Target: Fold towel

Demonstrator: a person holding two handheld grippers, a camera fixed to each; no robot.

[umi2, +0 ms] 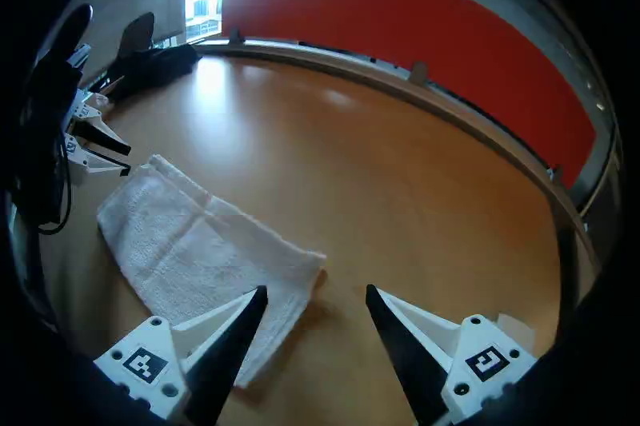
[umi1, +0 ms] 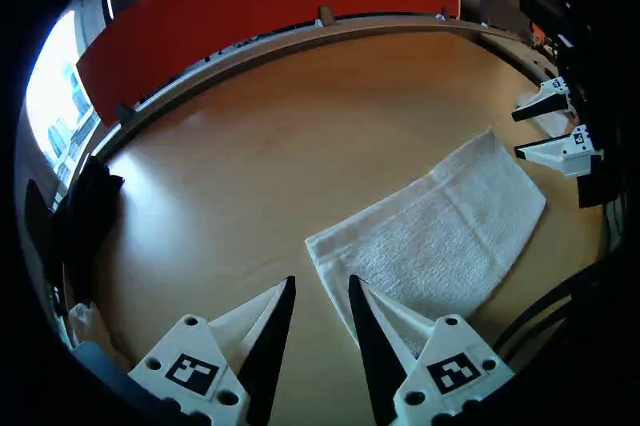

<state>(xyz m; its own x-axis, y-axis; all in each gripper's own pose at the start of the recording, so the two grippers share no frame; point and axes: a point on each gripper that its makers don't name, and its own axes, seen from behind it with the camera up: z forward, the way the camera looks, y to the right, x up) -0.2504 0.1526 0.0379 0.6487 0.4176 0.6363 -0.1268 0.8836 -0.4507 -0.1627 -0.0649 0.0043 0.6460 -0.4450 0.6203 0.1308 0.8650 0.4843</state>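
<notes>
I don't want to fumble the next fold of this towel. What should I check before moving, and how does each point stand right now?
1. Left gripper open: ok.
2. Right gripper open: ok.
3. Towel lying flat on the table: ok, and it looks already doubled over.
4. Grippers at opposite ends of the towel: ok.
5. Towel gripped: not ok. Neither gripper holds anything, and a towel corner lies just ahead of each.
6. Fingertip height above the table: cannot tell.
</notes>
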